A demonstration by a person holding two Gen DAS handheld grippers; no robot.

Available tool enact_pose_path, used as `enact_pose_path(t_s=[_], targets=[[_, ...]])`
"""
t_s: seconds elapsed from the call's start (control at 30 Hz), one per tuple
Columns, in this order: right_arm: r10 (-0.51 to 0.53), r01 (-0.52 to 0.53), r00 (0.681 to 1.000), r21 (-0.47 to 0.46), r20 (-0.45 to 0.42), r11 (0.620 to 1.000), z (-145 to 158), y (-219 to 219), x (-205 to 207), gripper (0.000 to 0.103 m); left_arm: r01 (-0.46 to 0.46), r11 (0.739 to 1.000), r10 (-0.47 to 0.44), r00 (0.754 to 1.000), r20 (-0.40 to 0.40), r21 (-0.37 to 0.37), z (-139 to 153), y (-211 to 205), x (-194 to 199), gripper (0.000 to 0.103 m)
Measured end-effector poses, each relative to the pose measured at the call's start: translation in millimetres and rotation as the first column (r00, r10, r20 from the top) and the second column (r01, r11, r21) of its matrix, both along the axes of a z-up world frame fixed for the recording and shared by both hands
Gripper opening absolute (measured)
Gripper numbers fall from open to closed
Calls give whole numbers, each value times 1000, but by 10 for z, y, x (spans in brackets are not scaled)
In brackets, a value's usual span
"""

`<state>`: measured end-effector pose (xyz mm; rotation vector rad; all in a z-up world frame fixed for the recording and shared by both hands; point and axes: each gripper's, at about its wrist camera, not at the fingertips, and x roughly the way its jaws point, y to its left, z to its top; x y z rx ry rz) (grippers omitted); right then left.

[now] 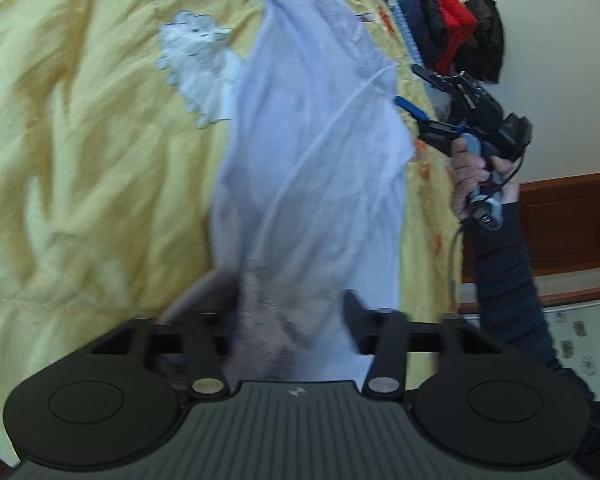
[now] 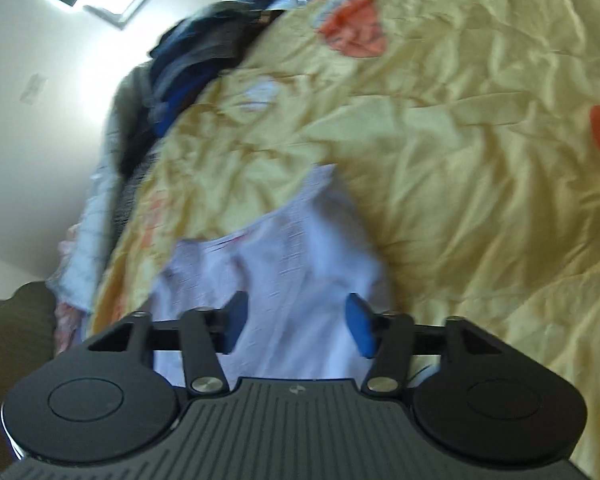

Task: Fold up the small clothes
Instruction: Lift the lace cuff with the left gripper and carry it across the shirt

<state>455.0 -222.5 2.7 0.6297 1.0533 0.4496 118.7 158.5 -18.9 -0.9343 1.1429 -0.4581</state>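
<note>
Well, the pale lilac garment (image 1: 308, 168) lies stretched on the yellow bedspread (image 1: 80, 160), running twelve to six from my left tongs (image 1: 292, 320), which gape around blurred cloth. My right tongs (image 2: 296, 324) stand wide over it, gripping nothing. No lettering is readable.

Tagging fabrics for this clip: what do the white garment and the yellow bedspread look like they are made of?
White garment: thin, soft, matte knit, probably cotton; it drapes limply with a raised seam. Yellow bedspread: smooth woven cloth with a slight sheen, perhaps satin-like; its sharp creases catch light.
</note>
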Motion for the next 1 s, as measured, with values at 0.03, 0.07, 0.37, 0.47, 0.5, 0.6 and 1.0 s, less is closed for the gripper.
enact_pose_path(t_s=[0.03,0.07,0.37,0.47,0.5,0.6,1.0], targets=[[20,-19,1000,27,-8,999,-5,29,-45,62,4,1000,-5,1000,18,8,52,-32,2,79],[47,-45,999,40,-26,998,-31,75,-65,64,11,999,-12,999,36,34,109,-65,2,79],[22,-17,996,53,-91,998,-396,-274,-253,19,44,996,-51,995,90,80,89,-184,7,80],[9,-6,996,36,-86,999,-273,-216,-342,37,18,995,-26,997,79,98,159,-104,19,80],[19,-17,998,45,-56,999,-188,-171,-404,50,-4,992,-8,995,96,123,226,-35,12,81],[100,-101,995,158,16,982,-5,-6,-653,64,-207,956,172,969,175,210,434,382,1,81],[279,-269,960,239,-11,933,19,499,-1259,66,-662,487,615,723,314,570,610,1695,613,81]])
